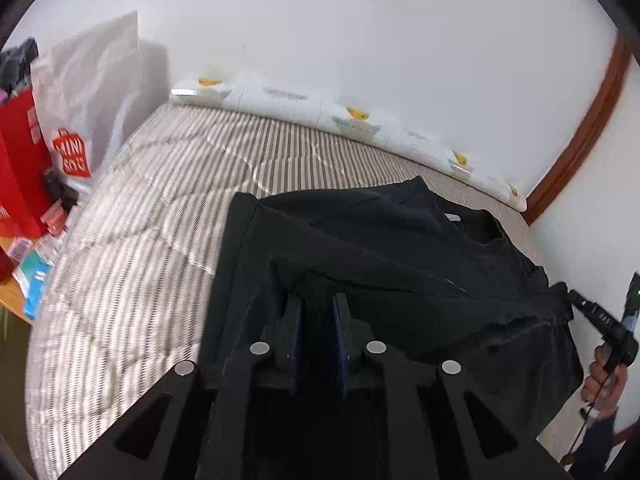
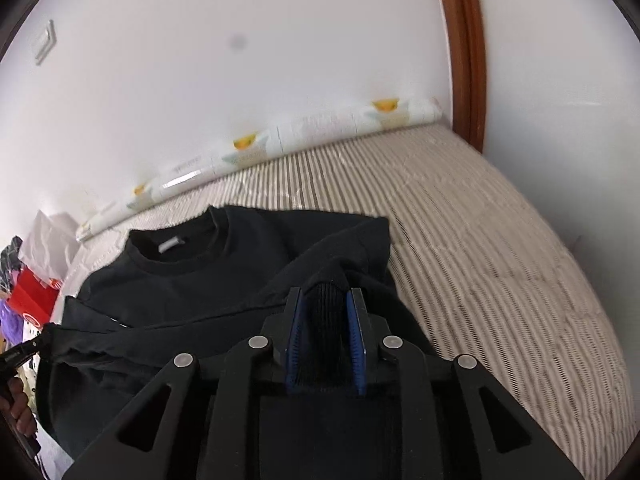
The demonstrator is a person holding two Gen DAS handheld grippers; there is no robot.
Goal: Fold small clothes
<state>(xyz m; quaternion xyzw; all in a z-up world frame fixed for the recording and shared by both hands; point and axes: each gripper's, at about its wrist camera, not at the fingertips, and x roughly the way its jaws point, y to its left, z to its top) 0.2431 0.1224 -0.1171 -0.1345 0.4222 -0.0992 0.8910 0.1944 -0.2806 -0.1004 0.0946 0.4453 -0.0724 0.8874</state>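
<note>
A black sweatshirt [image 1: 400, 248] lies on the striped bed, collar with a white label toward the wall; it also shows in the right wrist view [image 2: 192, 288]. My left gripper [image 1: 318, 300] is shut on the ribbed hem of the sweatshirt and holds it lifted above the bed. My right gripper [image 2: 326, 296] is shut on the ribbed hem [image 2: 325, 312] at the other corner, also lifted. The right gripper shows at the right edge of the left wrist view [image 1: 592, 312], the left one at the left edge of the right wrist view [image 2: 24, 352].
The striped bedspread [image 1: 152, 232] covers the bed. A rolled patterned mat [image 1: 360, 120] lies along the white wall. A red bag [image 1: 20, 168] and a white Miniso bag [image 1: 80, 120] stand left of the bed, with small items on a wooden table [image 1: 12, 292]. A brown door frame [image 2: 460, 48] stands at the right.
</note>
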